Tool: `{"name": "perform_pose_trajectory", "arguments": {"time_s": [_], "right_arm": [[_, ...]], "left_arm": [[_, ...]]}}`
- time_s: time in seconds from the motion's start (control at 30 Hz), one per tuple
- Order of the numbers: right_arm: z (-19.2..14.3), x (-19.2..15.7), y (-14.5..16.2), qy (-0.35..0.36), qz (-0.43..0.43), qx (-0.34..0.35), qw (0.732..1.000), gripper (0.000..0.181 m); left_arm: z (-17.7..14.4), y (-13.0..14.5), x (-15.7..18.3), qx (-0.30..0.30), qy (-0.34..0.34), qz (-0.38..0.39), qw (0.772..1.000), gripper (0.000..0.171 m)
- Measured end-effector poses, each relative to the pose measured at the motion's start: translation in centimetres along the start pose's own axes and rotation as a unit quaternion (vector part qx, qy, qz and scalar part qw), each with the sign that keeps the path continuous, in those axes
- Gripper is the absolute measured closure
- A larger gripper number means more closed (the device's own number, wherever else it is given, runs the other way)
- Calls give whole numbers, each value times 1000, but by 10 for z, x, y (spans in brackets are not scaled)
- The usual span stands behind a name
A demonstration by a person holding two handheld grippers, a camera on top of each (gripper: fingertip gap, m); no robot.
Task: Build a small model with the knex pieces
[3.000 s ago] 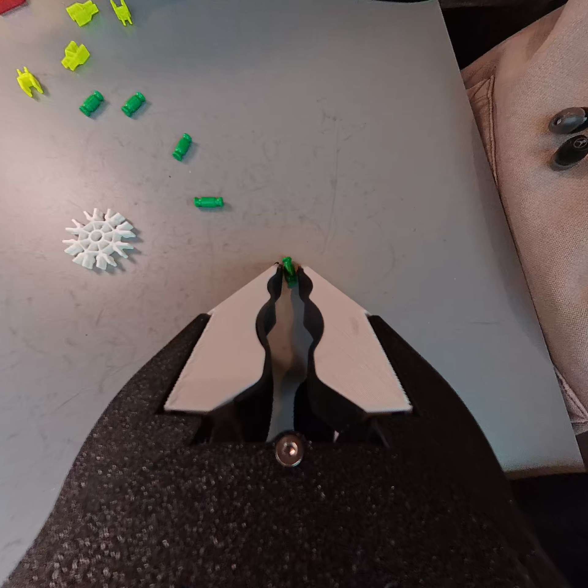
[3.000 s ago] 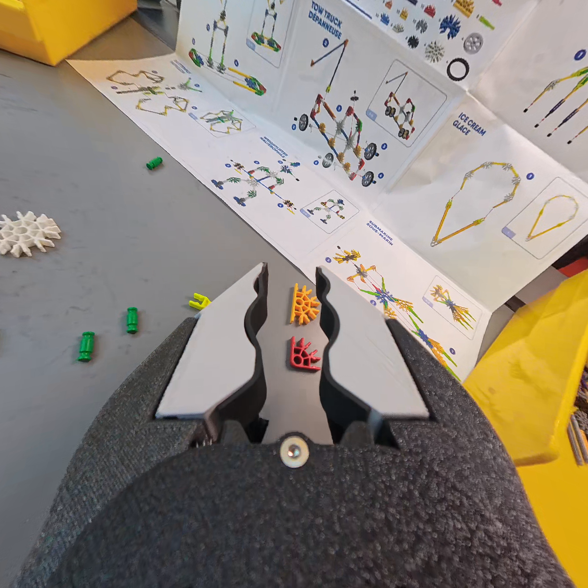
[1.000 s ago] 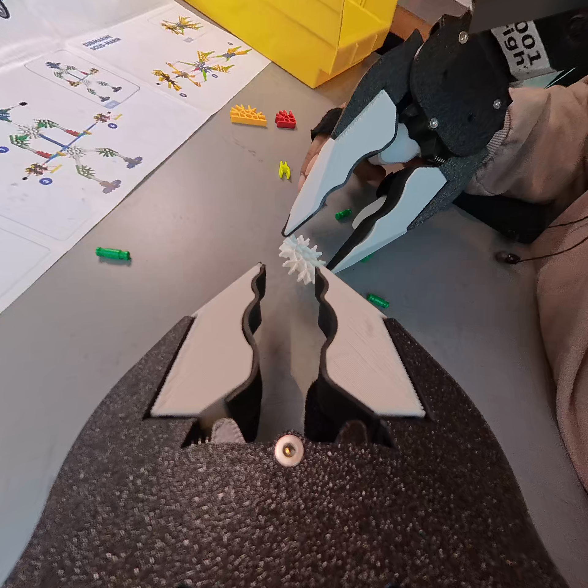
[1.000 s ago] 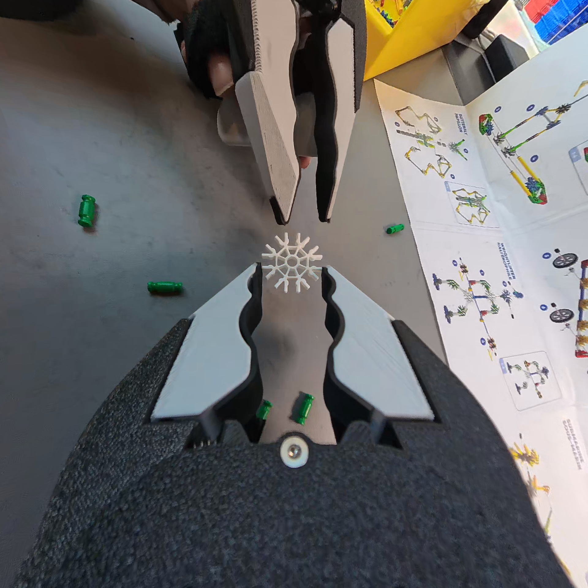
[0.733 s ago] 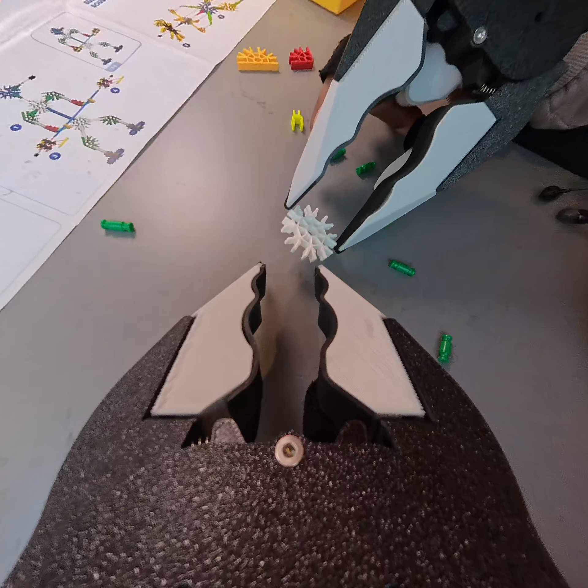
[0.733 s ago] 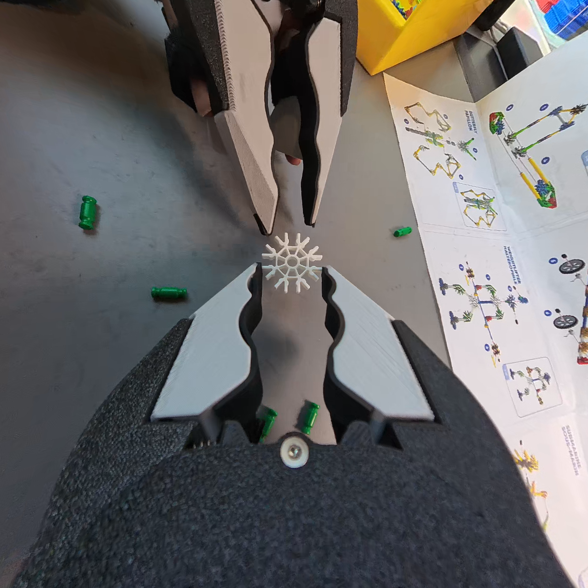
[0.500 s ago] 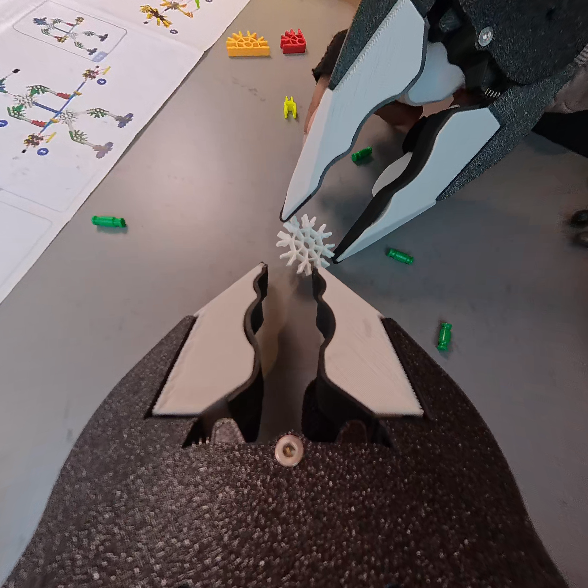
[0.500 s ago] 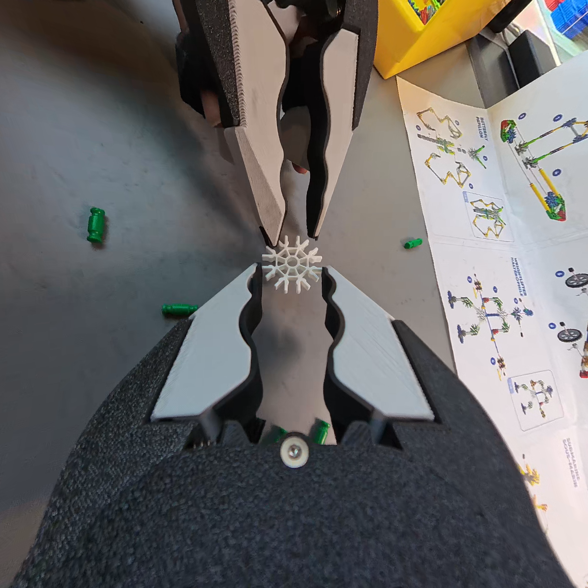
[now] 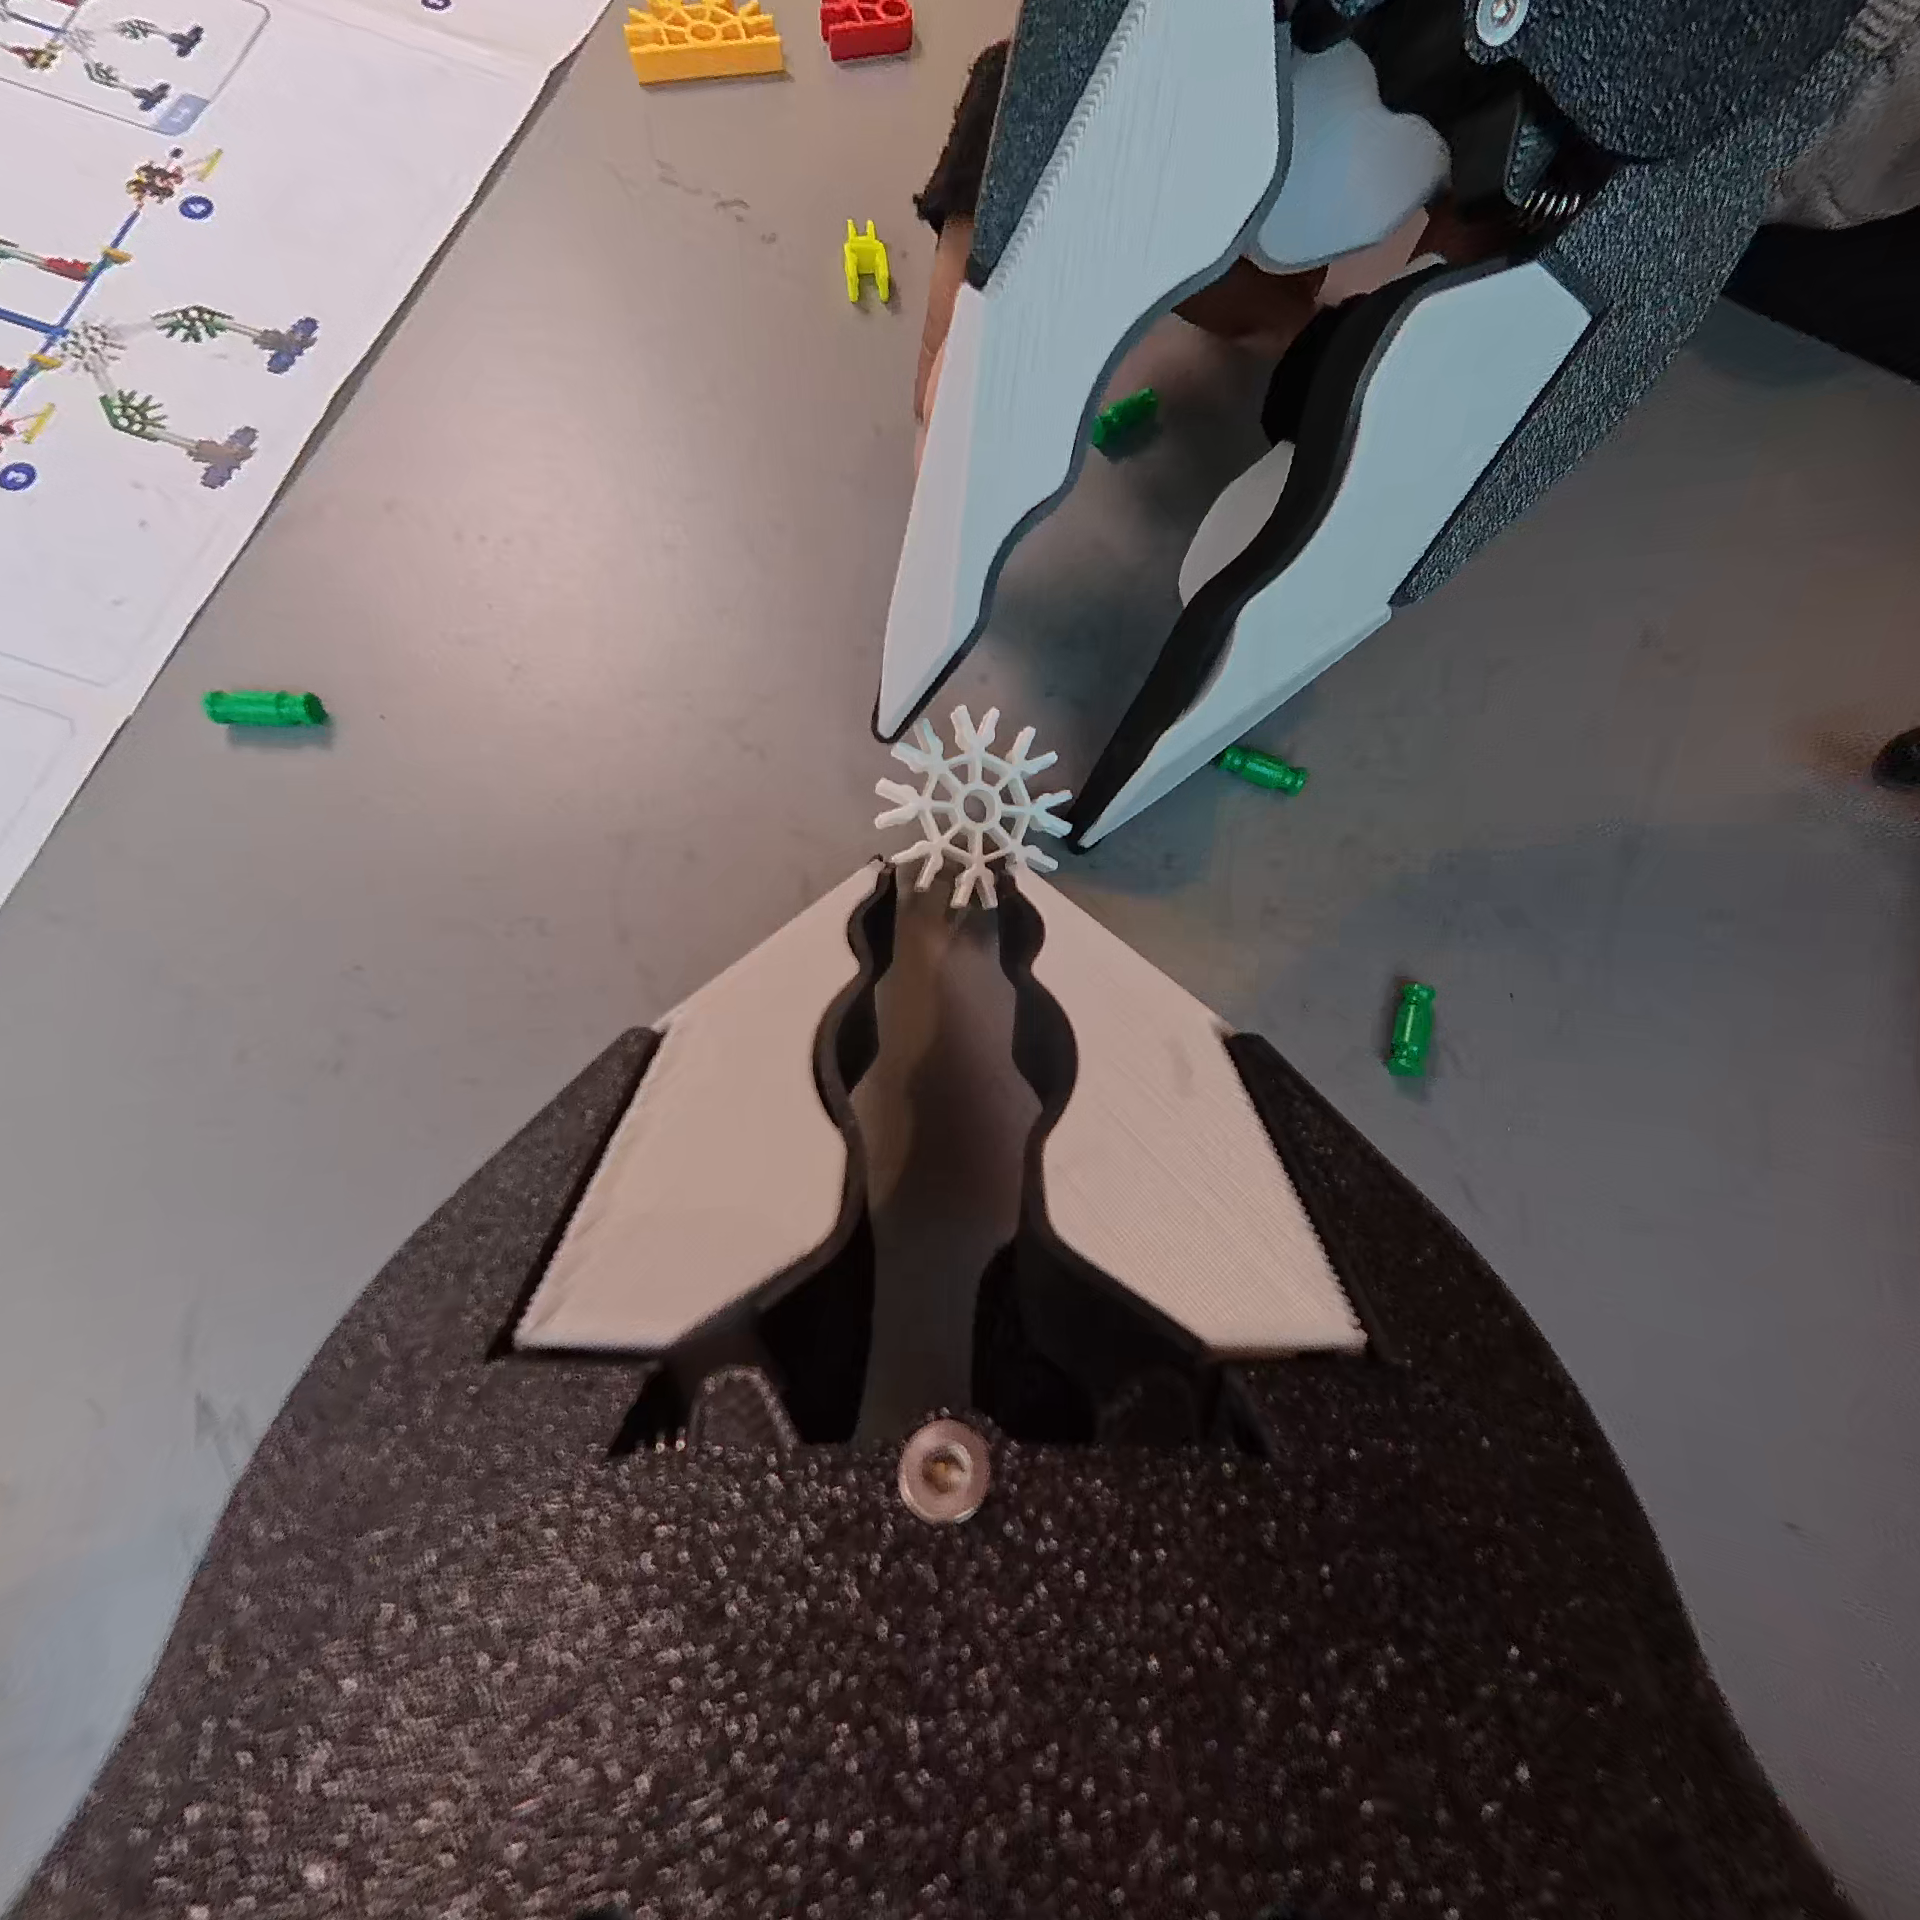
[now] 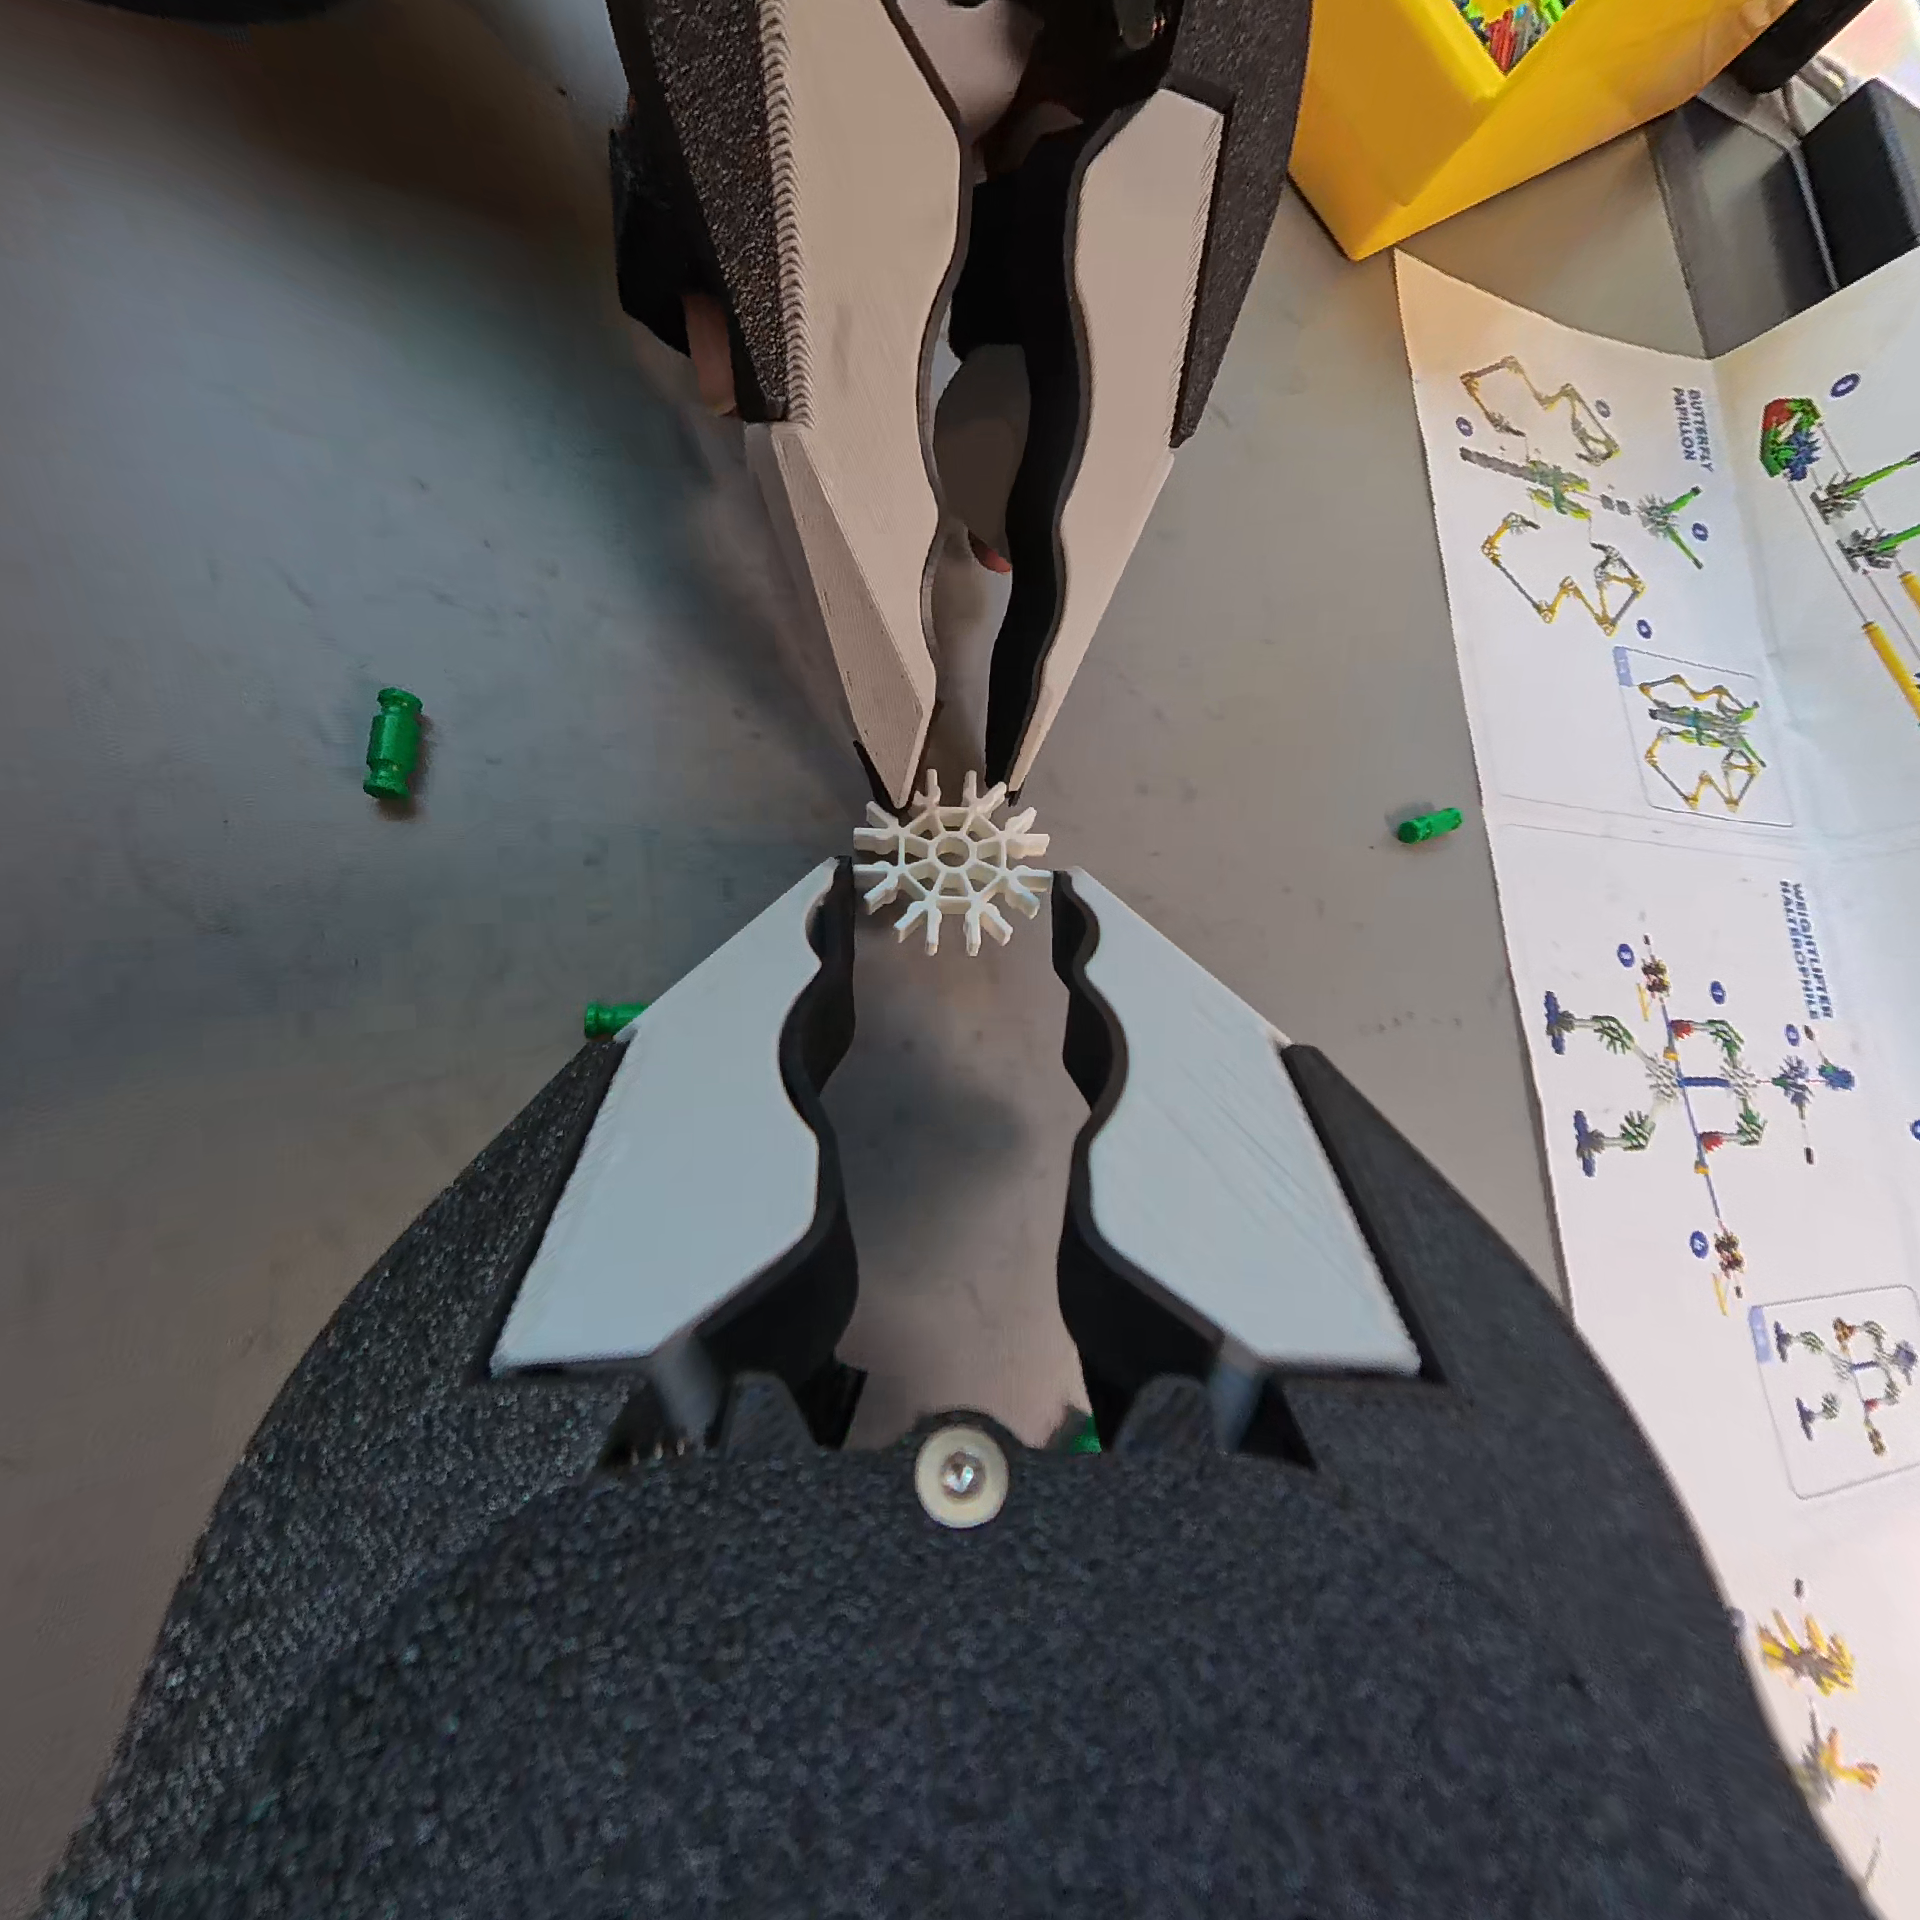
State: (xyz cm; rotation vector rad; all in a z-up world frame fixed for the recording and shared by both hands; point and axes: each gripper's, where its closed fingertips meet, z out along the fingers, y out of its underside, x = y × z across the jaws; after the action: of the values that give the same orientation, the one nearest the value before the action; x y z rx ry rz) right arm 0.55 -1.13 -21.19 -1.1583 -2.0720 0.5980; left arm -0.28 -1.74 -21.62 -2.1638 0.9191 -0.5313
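A white snowflake connector (image 10: 948, 857) is held above the grey table (image 10: 260, 520) between the fingertips of my right gripper (image 10: 948, 873), which is shut on its left and right spokes. My left gripper (image 9: 953, 868) faces it from the other side. Its jaws are narrowed but still apart, with the tips at the connector's (image 9: 974, 805) near spokes. The right fingertip touches a spoke; a firm grip does not show. In the right wrist view the left gripper (image 10: 948, 784) comes down from above. In the left wrist view the right gripper (image 9: 982, 784) straddles the connector.
Short green rods lie scattered on the table (image 9: 265, 709) (image 9: 1262, 771) (image 9: 1411, 1029) (image 10: 393, 743). A yellow-green clip (image 9: 868, 260), an orange connector (image 9: 704, 36) and a red one (image 9: 868, 26) lie farther off. An instruction sheet (image 10: 1714, 935) and a yellow bin (image 10: 1455, 125) are at the right. Left and right tips are no more than a few centimetres apart. The right tips stand about 12 cm off the yellow-green clip (image 9: 868, 260).
The left gripper, which held a green rod 3 s ago, is empty. It has moved up to the snowflake and narrowed its jaws. The right gripper keeps hold of the snowflake.
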Motion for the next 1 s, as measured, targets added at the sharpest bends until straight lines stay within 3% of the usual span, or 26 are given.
{"name": "perform_pose_trajectory", "arguments": {"time_s": [0.5, 0.7, 0.83, 0.93, 1.0], "right_arm": [[-16, 15, 6, -3, 71, 35, 997, 146], [-25, 22, 6, 12, 52, 42, 998, 146], [-34, 25, -4, 21, 62, 72, 995, 147], [-38, 29, -7, 25, 80, 89, 993, 148], [-39, 33, -5, 31, 79, 87, 993, 148]], "left_arm": [[-3, 5, 2, 1, 28, -18, 999, 152], [-5, 1, 1, 12, 24, -16, 1000, 150], [-31, -31, -25, 127, -32, -37, 991, 150], [-78, -47, -70, 221, -148, -60, 962, 150], [-121, -45, -100, 244, -240, -65, 937, 150]]}}
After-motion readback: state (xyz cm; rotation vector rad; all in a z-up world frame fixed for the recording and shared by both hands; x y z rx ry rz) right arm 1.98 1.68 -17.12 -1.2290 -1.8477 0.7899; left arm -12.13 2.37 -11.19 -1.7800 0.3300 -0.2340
